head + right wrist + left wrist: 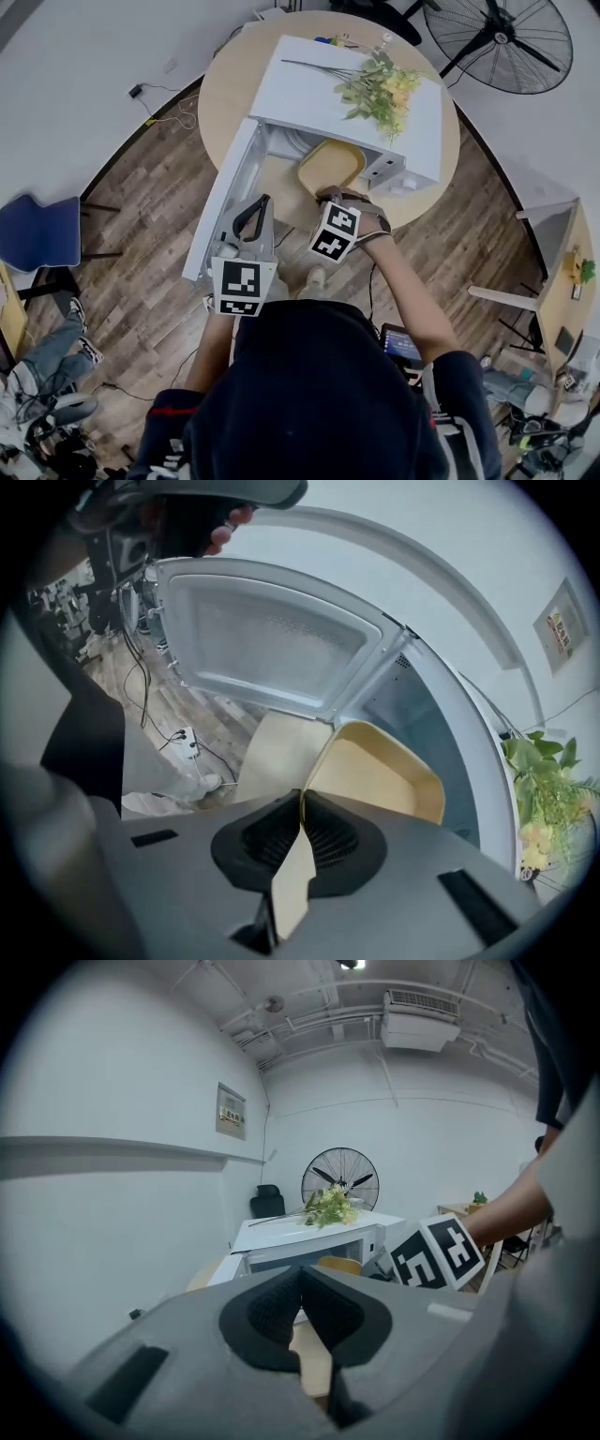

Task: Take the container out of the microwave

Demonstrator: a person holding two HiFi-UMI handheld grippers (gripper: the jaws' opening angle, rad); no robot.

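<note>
Head view, looking steeply down: shows a white microwave (309, 94) on a round wooden table (225, 94), its door (225, 202) swung wide to the left and a spray of artificial flowers (384, 89) lying on top. Shows a pale yellow container (330, 167) at the mouth of the oven, part of it out past the front edge and the rest inside the cavity. Cannot be told whether its base rests on the oven floor.

Clamped by its near rim in the right gripper (328, 197), jaws pressed together on the thin wall and pointing steeply down. Probably gripped at that edge because only the near rim is within reach through the opening, and because a pinch on one wall allows a straight pull outward.

Left gripper (258, 208) held low beside the open door, jaws closed together on nothing, touching neither door nor container. Likely kept there to stay out of the container's path.

Right gripper view: confirms the pinch, with the rim running up between the two dark ribbed jaws. Shows a shallow, tray-like dish, rectangular with rounded corners, smooth and matte, cream-yellow inside and out, and empty. Looks like light, rigid plastic. Held by one wall only, so likely prone to tipping once clear of the oven.
</note>
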